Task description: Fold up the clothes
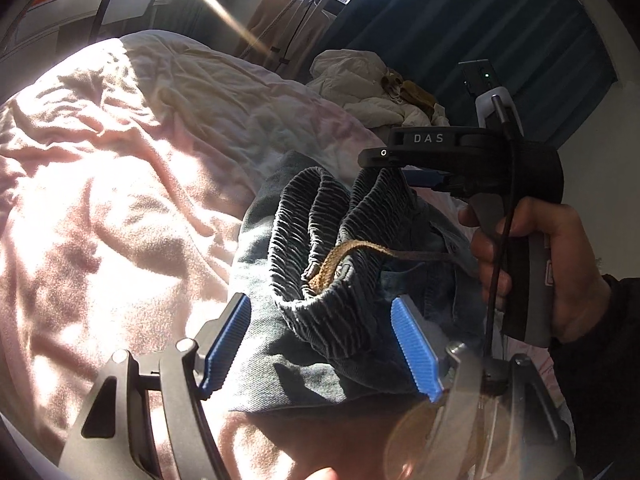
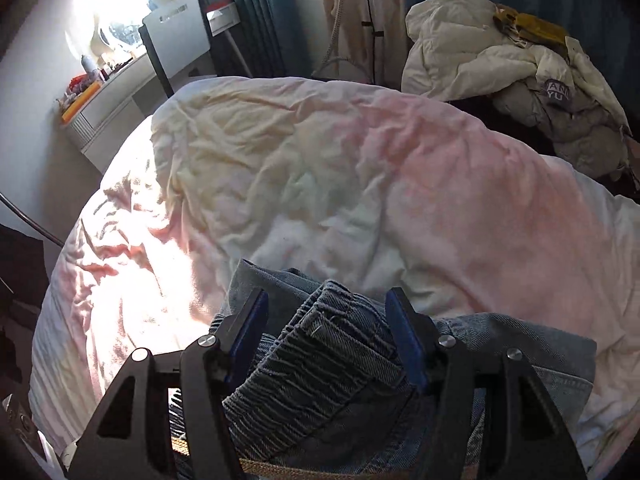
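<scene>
Jeans in washed blue denim sit bunched at the near edge of the bed, on the pink and cream duvet, with their elastic waistband gathered up in ridges and a tan drawstring looping out of it. You have your left tongs spread wide, one blue pad on each side of the waistband, and the pads do not look pressed into the cloth. Your right tongs straddle the same ribbed waistband with the cloth filling most of the gap between the pads; whether they pinch it I cannot tell from either view. From the left wrist view your right hand holds that tool's handle just beyond the bunch.

As to progress, the garment is not lying flat and no clean fold line shows: the waistband is crumpled, and the legs are out of view below the frame. That fits both a garment being taken up to be spread out and one being gathered between folds. A heap of pale clothes lies loose at the far side of the bed, so I judge there is more to fold.
</scene>
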